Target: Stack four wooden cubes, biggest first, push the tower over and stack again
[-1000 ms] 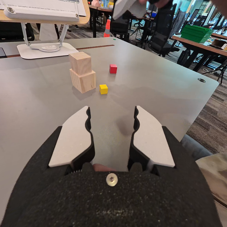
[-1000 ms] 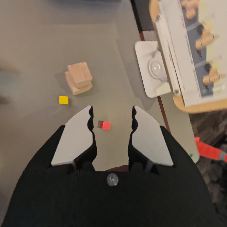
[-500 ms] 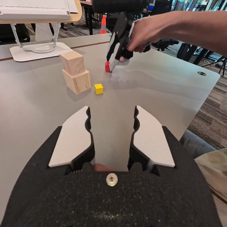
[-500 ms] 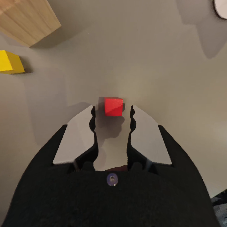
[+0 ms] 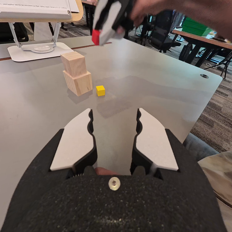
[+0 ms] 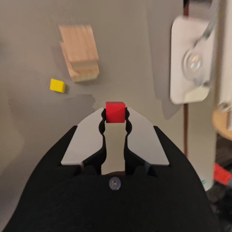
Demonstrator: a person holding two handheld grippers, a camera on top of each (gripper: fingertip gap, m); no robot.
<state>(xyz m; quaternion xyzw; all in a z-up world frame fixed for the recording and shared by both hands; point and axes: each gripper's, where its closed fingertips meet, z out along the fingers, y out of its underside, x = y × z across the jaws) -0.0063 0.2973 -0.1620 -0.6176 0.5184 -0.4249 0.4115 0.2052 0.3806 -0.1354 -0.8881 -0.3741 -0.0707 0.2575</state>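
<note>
Two plain wooden cubes are stacked on the grey table, the smaller cube [image 5: 74, 65] on the bigger cube [image 5: 80, 83]. The stack also shows in the right wrist view [image 6: 80, 54], blurred. A small yellow cube [image 5: 100, 90] [image 6: 57, 85] lies just right of the stack. My right gripper [image 6: 115, 109] is shut on a small red cube [image 6: 115, 112] and holds it in the air above the table. In the left wrist view the right gripper [image 5: 99, 37] with the red cube [image 5: 95, 37] hangs above and right of the stack. My left gripper [image 5: 114, 110] is open and empty over the near table.
A white stand base [image 5: 37, 51] [image 6: 188, 60] with a tilted board on it stands behind the stack. The table edge [image 5: 205, 113] runs along the right. Office chairs, desks and a green bin [image 5: 195, 27] stand beyond.
My right gripper closed on the red cube and lifted it off the table, up towards the stack. The left gripper stayed open and nearly still.
</note>
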